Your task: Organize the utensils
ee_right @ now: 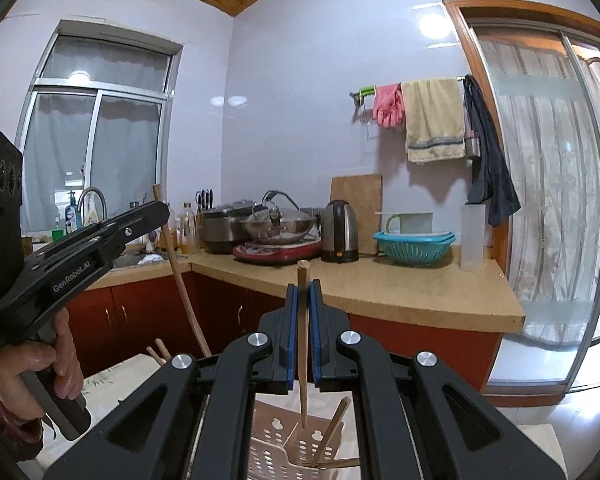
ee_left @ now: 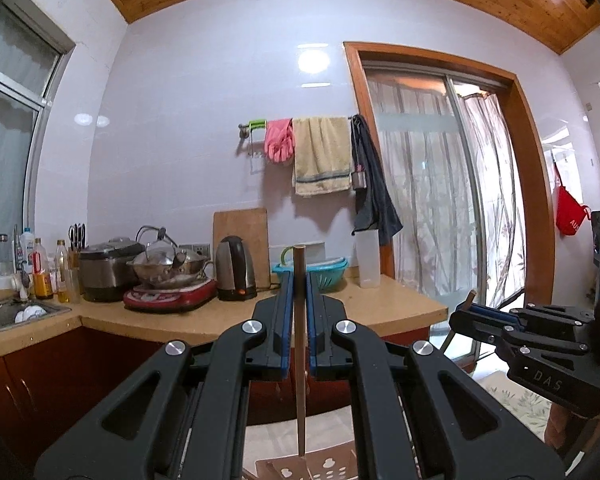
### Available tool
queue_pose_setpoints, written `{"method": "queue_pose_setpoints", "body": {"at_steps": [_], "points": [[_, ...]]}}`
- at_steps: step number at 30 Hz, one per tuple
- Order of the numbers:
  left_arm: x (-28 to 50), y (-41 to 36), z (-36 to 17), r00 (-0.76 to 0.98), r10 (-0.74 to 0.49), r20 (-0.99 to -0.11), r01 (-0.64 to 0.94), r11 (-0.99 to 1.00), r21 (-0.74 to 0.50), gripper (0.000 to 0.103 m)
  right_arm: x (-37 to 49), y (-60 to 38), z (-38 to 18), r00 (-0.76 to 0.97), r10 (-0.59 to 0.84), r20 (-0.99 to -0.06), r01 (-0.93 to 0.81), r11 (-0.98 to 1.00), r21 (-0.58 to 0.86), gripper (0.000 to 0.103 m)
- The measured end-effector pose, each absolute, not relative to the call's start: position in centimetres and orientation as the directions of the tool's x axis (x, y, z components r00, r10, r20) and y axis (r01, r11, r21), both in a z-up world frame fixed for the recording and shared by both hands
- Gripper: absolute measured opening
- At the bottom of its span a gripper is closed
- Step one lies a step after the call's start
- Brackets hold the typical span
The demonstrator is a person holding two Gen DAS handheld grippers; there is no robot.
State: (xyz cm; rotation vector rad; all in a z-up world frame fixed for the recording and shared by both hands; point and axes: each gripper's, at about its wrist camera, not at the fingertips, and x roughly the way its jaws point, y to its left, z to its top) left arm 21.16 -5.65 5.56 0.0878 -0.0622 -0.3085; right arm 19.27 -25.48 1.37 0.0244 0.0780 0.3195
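My left gripper (ee_left: 299,276) is shut on a long brown wooden stick (ee_left: 300,360) that stands upright between the blue pads. Its lower end hangs just above a perforated brown utensil holder (ee_left: 332,468). My right gripper (ee_right: 303,286) is shut on a lighter wooden chopstick (ee_right: 303,380), also upright, with its tip over the holder (ee_right: 276,440). More chopsticks (ee_right: 334,426) lean inside the holder. The right wrist view shows the left gripper (ee_right: 166,208) at the left with its stick (ee_right: 180,280). The left wrist view shows the right gripper (ee_left: 460,316) at the right.
An L-shaped counter (ee_right: 400,292) carries a sink, bottles, a rice cooker, a wok on a red hob (ee_right: 278,250), a kettle (ee_right: 340,232), a teal colander (ee_right: 414,246) and a cutting board. A person's hand (ee_right: 40,360) holds the left grip. Two loose chopsticks (ee_right: 160,350) lie on the patterned cloth.
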Motion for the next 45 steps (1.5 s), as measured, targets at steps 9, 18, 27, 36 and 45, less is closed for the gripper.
{"method": "queue_pose_setpoints", "body": {"at_steps": [9,18,27,36,45], "points": [[23.7,-4.6,2.3,0.963,-0.267,-0.031,0.268,0.961,0.069,0.007,21.6,-25.0,-1.4,0.937,0.311,-0.160,-0.307,0.950,0.047,0.007],[25.1,-3.9,-0.1,0.962,-0.253,-0.106,0.259,0.965,0.046,0.007,22.8,-24.6,-2.8,0.932,0.297,-0.207,-0.296,0.955,0.037,0.007],[25.4,-3.6,-0.3,0.963,-0.240,-0.124,0.247,0.968,0.038,0.038,23.2,-25.0,-2.7,0.933,0.293,-0.210,-0.286,0.956,0.065,0.019],[24.2,-3.7,0.5,0.969,-0.227,-0.098,0.232,0.972,0.040,0.066,22.2,-25.2,-2.0,0.944,0.275,-0.184,-0.267,0.961,0.067,0.042],[23.1,-4.1,0.7,0.976,-0.193,-0.099,0.200,0.977,0.069,0.078,21.2,-25.5,-1.4,0.954,0.236,-0.185,-0.228,0.971,0.066,0.057]]}}
